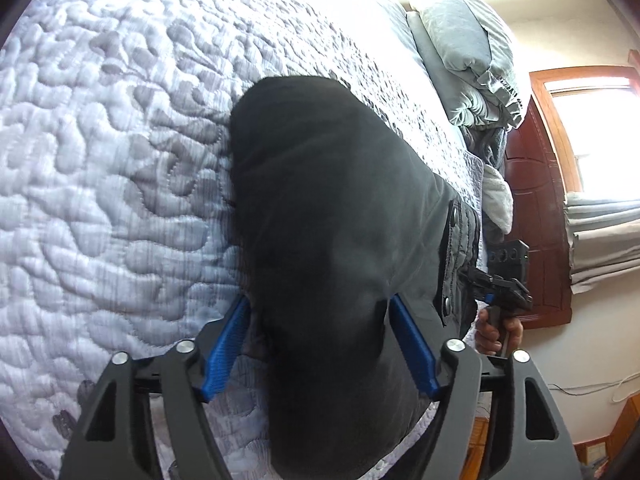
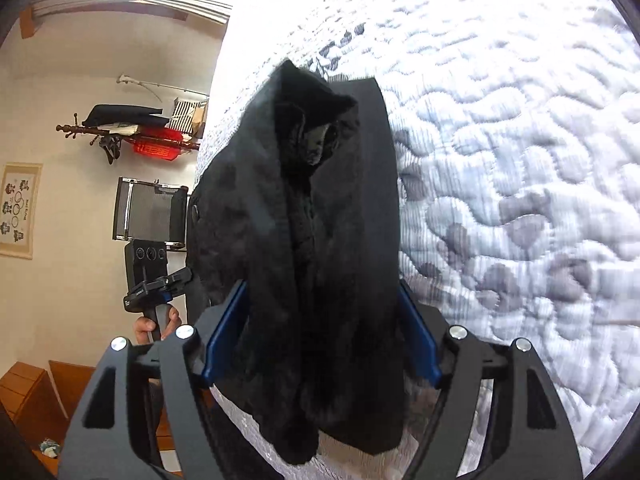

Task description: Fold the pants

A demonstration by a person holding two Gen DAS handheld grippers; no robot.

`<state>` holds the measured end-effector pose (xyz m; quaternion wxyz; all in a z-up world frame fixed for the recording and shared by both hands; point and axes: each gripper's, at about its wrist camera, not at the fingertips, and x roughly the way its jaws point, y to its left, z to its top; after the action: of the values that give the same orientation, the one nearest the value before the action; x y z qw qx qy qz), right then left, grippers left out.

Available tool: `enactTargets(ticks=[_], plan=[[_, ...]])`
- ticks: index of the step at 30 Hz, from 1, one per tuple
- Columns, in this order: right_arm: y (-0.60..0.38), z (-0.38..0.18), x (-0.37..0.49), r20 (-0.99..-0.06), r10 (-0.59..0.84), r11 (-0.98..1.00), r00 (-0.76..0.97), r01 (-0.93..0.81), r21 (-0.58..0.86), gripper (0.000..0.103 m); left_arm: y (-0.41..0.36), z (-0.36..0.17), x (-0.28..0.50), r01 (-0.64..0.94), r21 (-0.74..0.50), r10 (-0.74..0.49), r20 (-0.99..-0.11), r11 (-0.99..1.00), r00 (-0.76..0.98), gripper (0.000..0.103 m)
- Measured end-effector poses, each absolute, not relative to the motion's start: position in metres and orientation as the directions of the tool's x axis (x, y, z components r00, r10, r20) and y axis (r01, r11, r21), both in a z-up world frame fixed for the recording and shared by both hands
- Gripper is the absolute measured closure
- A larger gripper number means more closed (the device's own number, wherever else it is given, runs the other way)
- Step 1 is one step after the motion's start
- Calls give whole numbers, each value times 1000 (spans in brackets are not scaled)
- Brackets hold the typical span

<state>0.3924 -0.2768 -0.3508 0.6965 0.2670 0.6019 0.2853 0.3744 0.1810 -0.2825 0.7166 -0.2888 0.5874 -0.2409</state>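
The black pants [image 1: 332,240] lie folded in a thick bundle on the bed [image 1: 120,160], over its white quilted cover. The left tool [image 1: 320,320] is released: its blue fingers [image 1: 224,344] stand wide on both sides of the pants, and I cannot tell if they touch the cloth. The right tool [image 2: 320,312] is also released, its blue fingers [image 2: 222,332] spread around the other end of the pants [image 2: 312,240], where the fuzzy lining shows. Grey pillows [image 1: 468,68] are stacked on the bed beyond the pants. A hand [image 1: 496,330] holds the right tool's handle beside the bed.
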Motion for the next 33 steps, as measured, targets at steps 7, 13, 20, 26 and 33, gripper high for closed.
enactTargets(ticks=[7, 13, 20, 26, 33], plan=[[-274, -315, 355, -785, 594, 804, 175, -160, 572, 30, 192, -264, 336, 1, -633, -609, -744, 774, 275, 17], [-274, -346, 349, -844, 508, 861, 172, -74, 503, 29, 179, -282, 329, -10, -573, -555, -798, 819, 234, 12], [-287, -351, 343, -800, 562, 821, 208, -25, 570, 21, 187, -287, 325, -30, -605, -585, -781, 796, 220, 7], [-305, -315, 304, -801, 485, 857, 352, -9, 515, 12, 202, -252, 293, -19, -554, -513, -782, 832, 354, 4], [-296, -245, 225, -777, 310, 935, 549, -29, 353, 7, 218, -187, 223, -76, -348, -260, -813, 934, 522, 4]])
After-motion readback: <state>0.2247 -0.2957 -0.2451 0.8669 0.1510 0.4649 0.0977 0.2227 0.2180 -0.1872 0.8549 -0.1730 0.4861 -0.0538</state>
